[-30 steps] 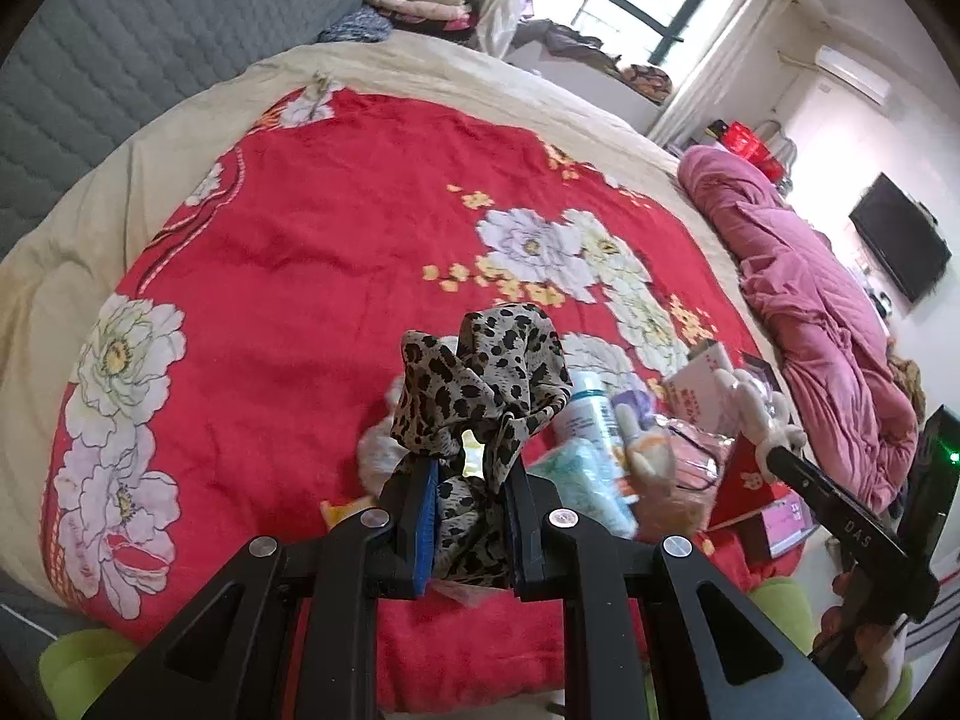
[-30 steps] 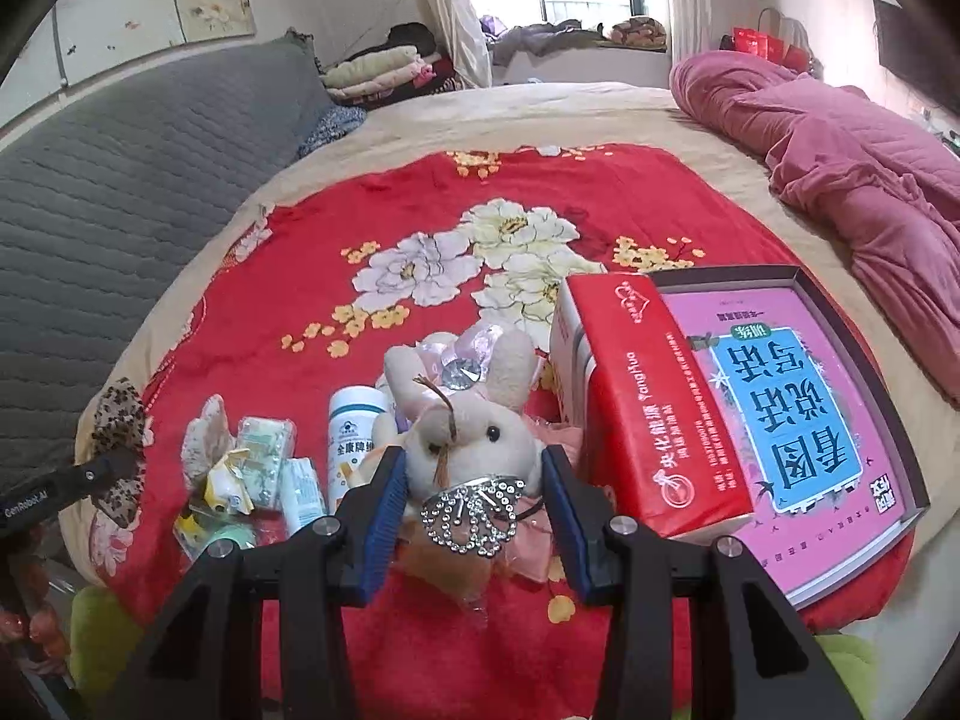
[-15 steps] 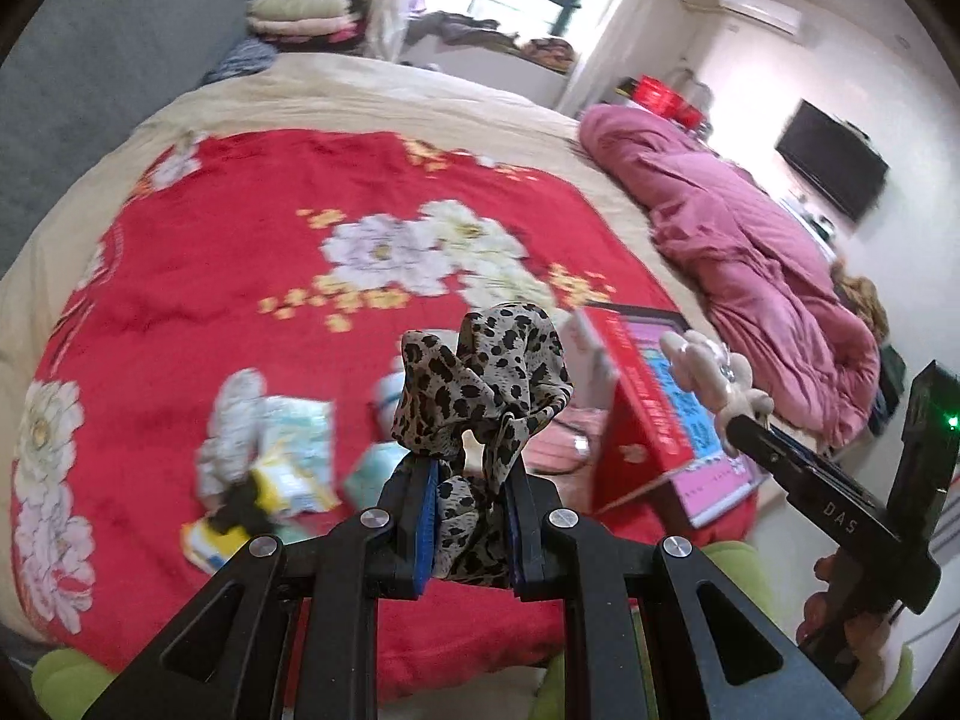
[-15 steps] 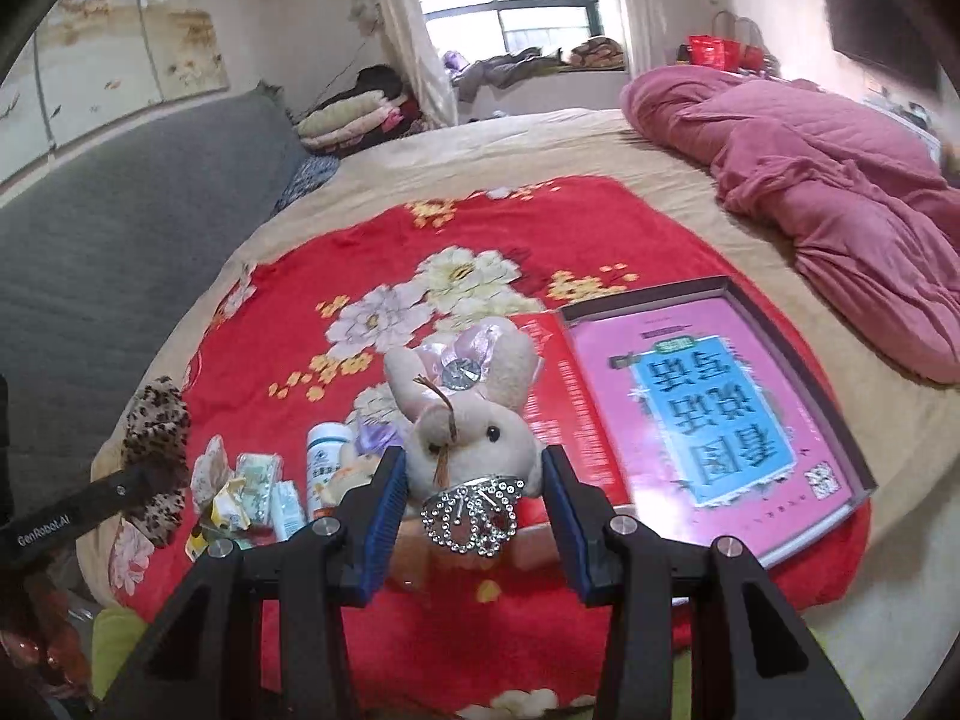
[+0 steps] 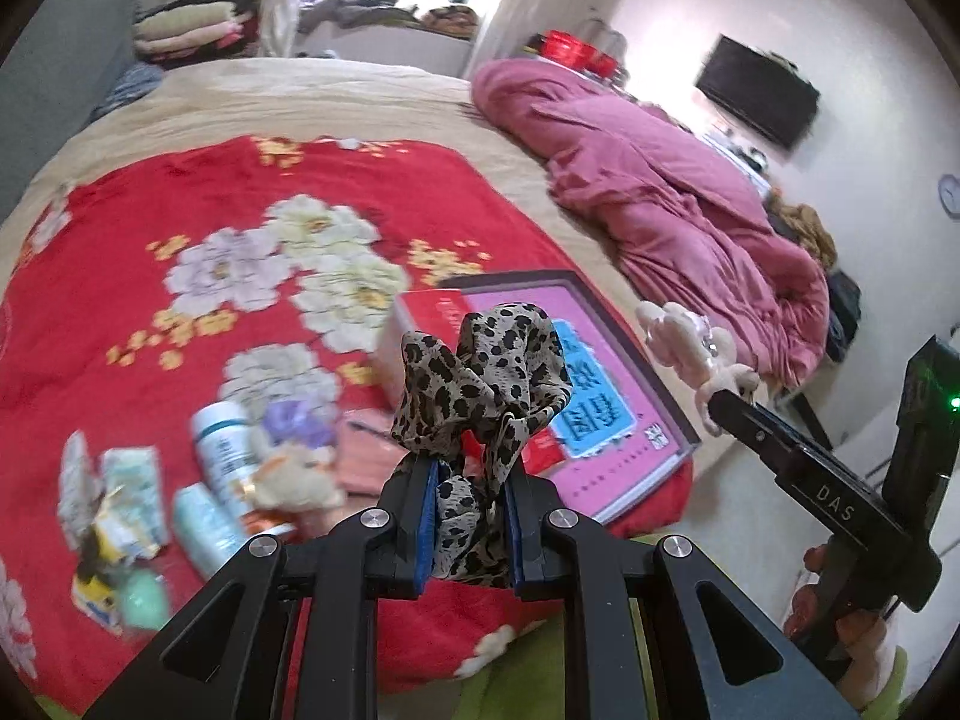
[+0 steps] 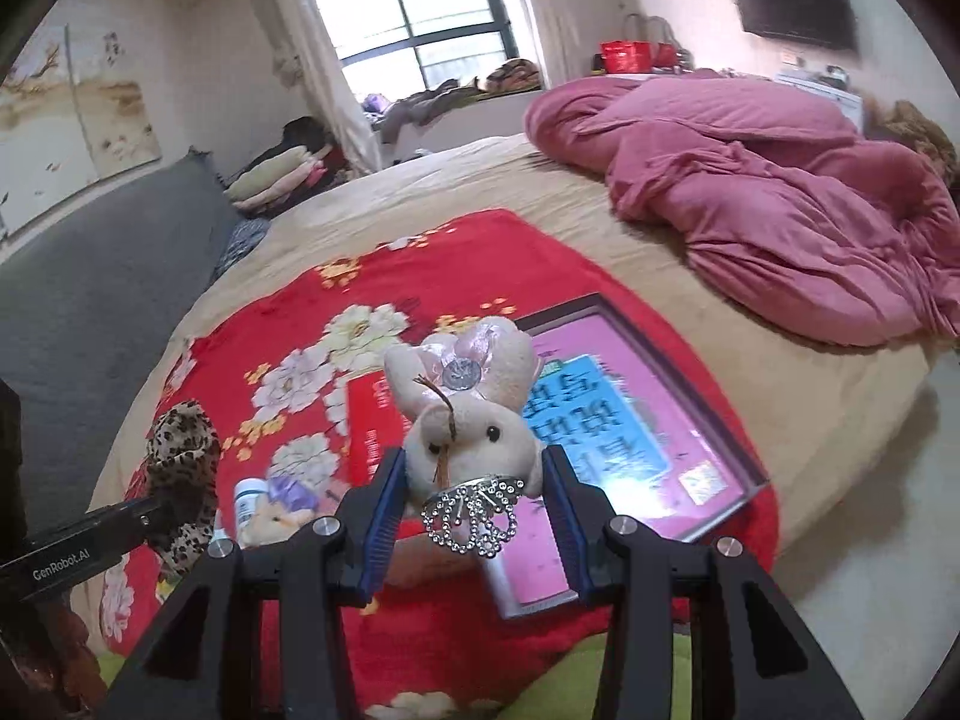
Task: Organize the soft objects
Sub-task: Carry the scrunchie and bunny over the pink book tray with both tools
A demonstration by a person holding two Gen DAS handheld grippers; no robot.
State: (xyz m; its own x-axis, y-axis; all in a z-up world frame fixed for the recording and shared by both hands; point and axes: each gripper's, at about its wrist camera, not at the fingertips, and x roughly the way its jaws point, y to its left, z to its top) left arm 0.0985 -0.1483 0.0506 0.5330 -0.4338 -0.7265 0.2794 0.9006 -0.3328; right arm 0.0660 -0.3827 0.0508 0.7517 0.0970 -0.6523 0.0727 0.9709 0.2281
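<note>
Above the bed (image 5: 336, 90), jaws clamped tight on leopard-print scarf (image 5: 480, 384), half-shut round plush bunny (image 6: 474, 420); could slip loose mid-swing.

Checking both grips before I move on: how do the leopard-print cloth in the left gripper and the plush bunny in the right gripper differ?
The leopard-print cloth is thin, crumpled, spotted fabric; the plush bunny is a stuffed cream toy with a pink bow and a rhinestone ornament. The left gripper is pinched almost fully together on the cloth, while the right gripper stands wider around the bunny's body. The cloth flops loosely above the jaws; the bunny keeps its shape. Both are soft, gripped and off the red blanket.
</note>
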